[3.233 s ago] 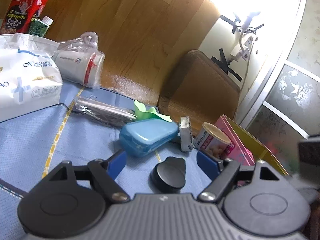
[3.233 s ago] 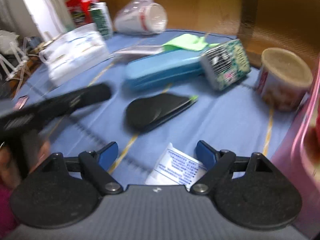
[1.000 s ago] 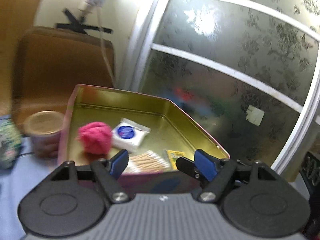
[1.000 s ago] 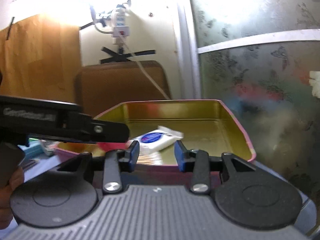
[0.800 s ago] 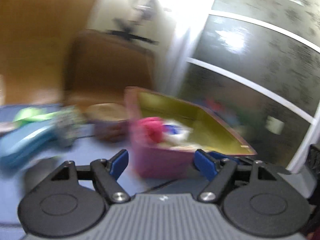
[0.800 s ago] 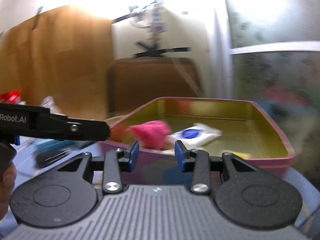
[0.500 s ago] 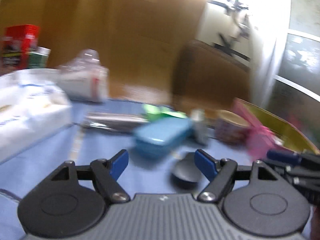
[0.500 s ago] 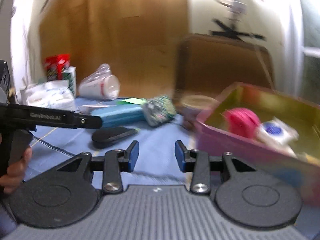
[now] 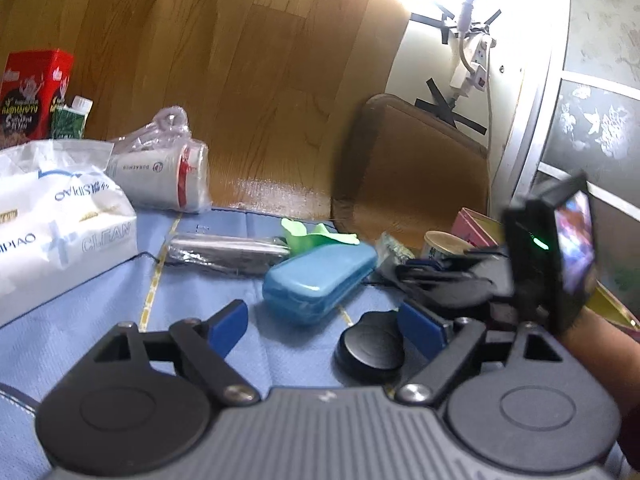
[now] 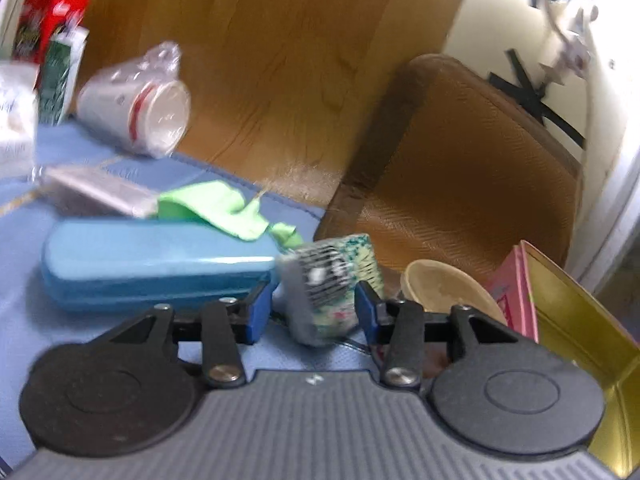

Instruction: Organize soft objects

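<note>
My right gripper (image 10: 312, 312) is low over the blue mat, and a small green-patterned tissue pack (image 10: 328, 280) stands between its blue fingers. Its jaws are closing, and the pads do not clearly press on the pack. A light green cloth (image 10: 212, 204) lies behind a blue hard case (image 10: 152, 268). The pink tin (image 10: 560, 320) with a gold inside sits at the right. My left gripper (image 9: 323, 326) hovers in front of the blue case (image 9: 320, 276), its jaws opening and empty. The right gripper (image 9: 432, 276) shows at the right of the left wrist view.
A black round object (image 9: 372, 346) lies on the mat by my left gripper's right finger. A tan-lidded cup (image 10: 448, 288) stands beside the tin. Bagged paper cups (image 9: 160, 180), a white tissue bag (image 9: 52, 208), a silver packet (image 9: 224, 252) and a red box (image 9: 32, 92) are at the left.
Both views swung left from the tin to the mat. My right gripper came down around the tissue pack. My left gripper's jaws stand wider.
</note>
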